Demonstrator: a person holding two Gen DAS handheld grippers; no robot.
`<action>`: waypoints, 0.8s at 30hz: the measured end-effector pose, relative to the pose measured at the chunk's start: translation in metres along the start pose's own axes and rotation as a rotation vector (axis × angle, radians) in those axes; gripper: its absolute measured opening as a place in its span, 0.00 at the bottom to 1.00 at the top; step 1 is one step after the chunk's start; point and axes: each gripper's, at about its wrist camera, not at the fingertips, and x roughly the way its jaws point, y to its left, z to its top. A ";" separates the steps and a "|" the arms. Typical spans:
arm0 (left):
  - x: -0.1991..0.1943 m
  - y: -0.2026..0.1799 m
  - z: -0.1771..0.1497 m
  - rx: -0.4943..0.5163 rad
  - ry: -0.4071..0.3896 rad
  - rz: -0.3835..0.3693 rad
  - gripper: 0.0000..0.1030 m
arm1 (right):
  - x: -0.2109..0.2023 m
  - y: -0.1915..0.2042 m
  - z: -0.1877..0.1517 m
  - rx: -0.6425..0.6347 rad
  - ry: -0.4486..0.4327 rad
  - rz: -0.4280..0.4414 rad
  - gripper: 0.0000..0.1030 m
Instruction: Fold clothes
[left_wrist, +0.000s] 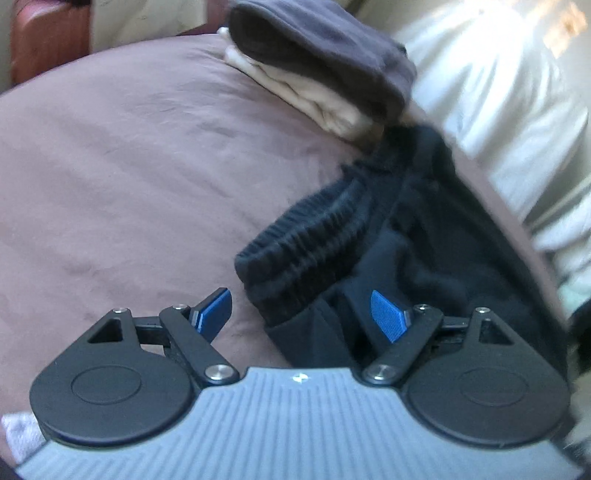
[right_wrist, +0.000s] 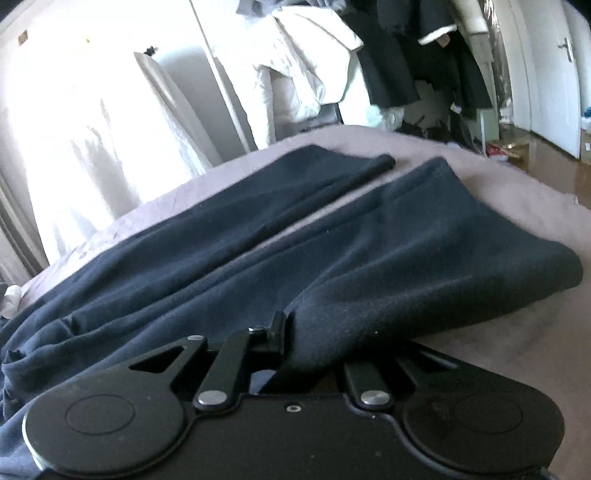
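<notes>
Dark navy trousers lie on a mauve bed sheet. In the left wrist view their ribbed waistband is bunched up just ahead of my left gripper. That gripper is open, its blue pads wide apart, one over the sheet and one over the dark cloth. In the right wrist view the two trouser legs stretch away across the sheet. My right gripper is shut on a fold of the trousers; the cloth drapes over and hides its right finger.
A folded stack, dark grey garment on cream ones, sits at the far side of the bed. White bedding lies to the right. Beyond the bed are white curtains, hanging dark clothes, a door and a cluttered wooden floor.
</notes>
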 end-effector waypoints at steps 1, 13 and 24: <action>0.009 -0.005 0.000 0.025 0.004 0.018 0.85 | 0.003 -0.005 0.001 0.042 0.017 0.009 0.10; -0.013 -0.035 0.008 0.067 -0.167 0.126 0.15 | -0.011 0.012 0.042 -0.033 -0.004 0.102 0.05; -0.095 -0.023 -0.015 -0.019 -0.281 0.036 0.15 | -0.099 -0.012 0.090 -0.046 -0.030 0.235 0.03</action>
